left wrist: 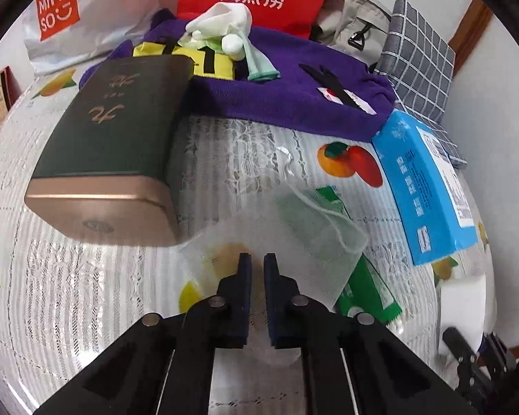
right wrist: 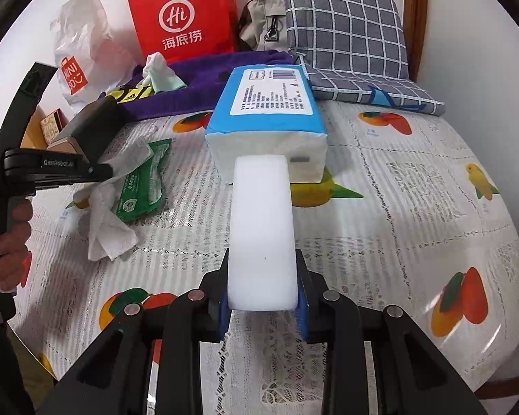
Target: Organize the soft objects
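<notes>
Clamped in the right claw point(right wrist: 263, 306), white foam block point(right wrist: 261, 228) should stay level while the closed, empty left claw point(left wrist: 257, 269) reopens over the mask point(left wrist: 323, 228)

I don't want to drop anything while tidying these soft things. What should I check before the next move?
1. Right gripper firmly holds the white sponge: ok, pads press on both sides.
2. Left gripper shut: ok; its own view shows nothing between the fingers.
3. Left gripper has the crumpled tissue: cannot tell; the tip meets the tissue in the right wrist view, but the pinch is hidden.
4. Sponge clear of the blue tissue pack: cannot tell; its far end overlaps the pack.
5. Bare tablecloth for setting down: ok, right of the pack.
</notes>
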Tool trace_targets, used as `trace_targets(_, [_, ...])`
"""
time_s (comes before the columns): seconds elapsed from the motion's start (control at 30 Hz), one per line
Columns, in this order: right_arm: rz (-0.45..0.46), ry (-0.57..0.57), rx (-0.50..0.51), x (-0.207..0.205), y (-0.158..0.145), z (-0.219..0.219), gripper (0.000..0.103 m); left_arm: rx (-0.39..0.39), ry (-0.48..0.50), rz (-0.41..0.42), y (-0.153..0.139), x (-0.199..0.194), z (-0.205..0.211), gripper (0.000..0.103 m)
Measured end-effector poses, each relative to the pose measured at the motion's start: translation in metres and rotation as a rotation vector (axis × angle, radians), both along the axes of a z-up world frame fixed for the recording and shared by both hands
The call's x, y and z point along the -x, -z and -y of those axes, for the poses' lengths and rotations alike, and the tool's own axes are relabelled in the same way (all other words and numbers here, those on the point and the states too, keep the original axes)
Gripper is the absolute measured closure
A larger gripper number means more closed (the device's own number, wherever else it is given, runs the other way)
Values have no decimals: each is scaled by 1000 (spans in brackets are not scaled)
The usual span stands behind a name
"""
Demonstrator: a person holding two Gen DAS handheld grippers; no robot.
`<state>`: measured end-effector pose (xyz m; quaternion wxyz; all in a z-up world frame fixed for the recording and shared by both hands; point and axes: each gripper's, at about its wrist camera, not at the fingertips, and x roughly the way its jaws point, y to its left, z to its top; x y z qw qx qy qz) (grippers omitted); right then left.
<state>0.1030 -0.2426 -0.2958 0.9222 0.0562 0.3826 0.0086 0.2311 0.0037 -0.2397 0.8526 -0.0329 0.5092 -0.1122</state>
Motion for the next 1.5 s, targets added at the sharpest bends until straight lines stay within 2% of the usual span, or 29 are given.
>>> trace_targets(0.23, [13,4,16,9,-6,1,74,-22,-14,6,1,16,-14,96])
trace_targets(0.43, [19,18,10,14,-10,6,74,-52,-73,7,-4,34,-48,96])
trace_targets(0.63, [21,12,23,19,-12,5,74,-85,-93,1,-6,56,-74,96])
trace_targets(0.67, [22,13,20,19,-13,6,74,-82,-93,-2,-8,57,-76,92])
trace_targets(0.73, [19,16,15,18,-12,7,74,-72,-86,4,-13,58,-77,75])
trace_targets(0.8, [12,16,12,17,-10,7,74,-70,-86,29,-17,56,-74,42])
trace_targets(0.83, [10,17,13,17,-10,7,74,-66,-86,41,-19,55,-72,37])
trace_targets(0.9, [4,16,14,15,-8,7,74,-53,-97,45,-18,50,-67,34])
trace_targets(1.0, [-1,15,18,14,-6,7,74,-20,-113,8,-6,40,-59,33])
trace_targets(1.1, [-6,16,18,12,-5,8,74,-79,-103,77,1,42,-46,30])
trace_targets(1.3, [-17,25,11,9,0,13,74,-165,-39,91,9,40,-28,11])
trace_targets(1.5, [-21,25,13,8,1,15,74,-186,-44,116,11,43,-25,9])
